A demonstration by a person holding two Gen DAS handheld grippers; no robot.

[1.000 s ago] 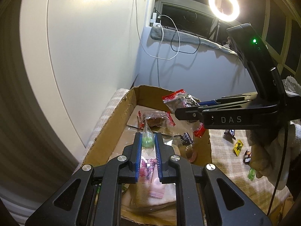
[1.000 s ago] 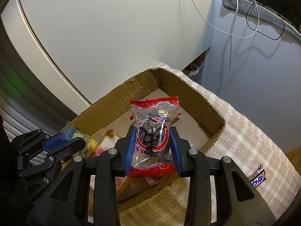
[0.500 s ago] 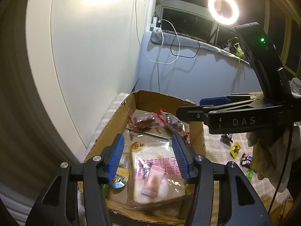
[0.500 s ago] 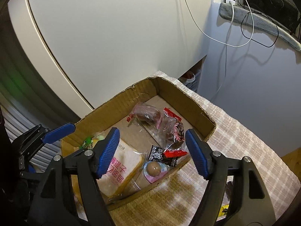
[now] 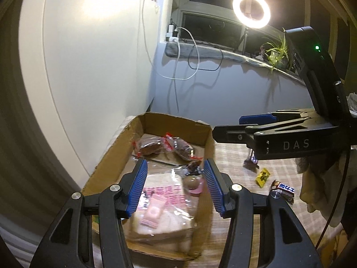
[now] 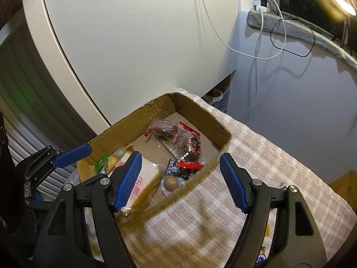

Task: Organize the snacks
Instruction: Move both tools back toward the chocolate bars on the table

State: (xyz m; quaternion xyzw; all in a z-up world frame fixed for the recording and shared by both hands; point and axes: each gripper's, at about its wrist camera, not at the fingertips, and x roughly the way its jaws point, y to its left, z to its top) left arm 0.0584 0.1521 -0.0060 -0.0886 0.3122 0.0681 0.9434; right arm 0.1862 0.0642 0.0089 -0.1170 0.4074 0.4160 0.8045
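Both drops are done. My left gripper (image 5: 175,187) has just let go of the little green-topped packet, and my right gripper (image 6: 180,182) has released the red-edged bag of dark snacks (image 6: 189,141). Both sets of jaws have opened within the last second and now stand wide with nothing between the pads.

That bag now lies on the floor of the cardboard box (image 6: 138,117), toward the far end, beside a second clear pack of reddish-brown pieces (image 6: 161,127). The green packet (image 6: 103,162) sits at the near left corner, against the wall. So two more snacks are in the box, and I judge both hands are free for another pick.

From the left wrist, the sliced bread bag (image 5: 165,203) with pink lettering fills the near half of the box, right below my open jaws, with a small pink sachet (image 5: 152,215) lying on top. The round brown sweet in its pink cup (image 5: 194,184) is just beside the right pad.

Still to gather: loose sweets out on the checked tablecloth (image 5: 234,163) to the right of the box, a yellow wrapper (image 5: 262,177) and a dark bar (image 5: 283,188) among them, well apart from the box.
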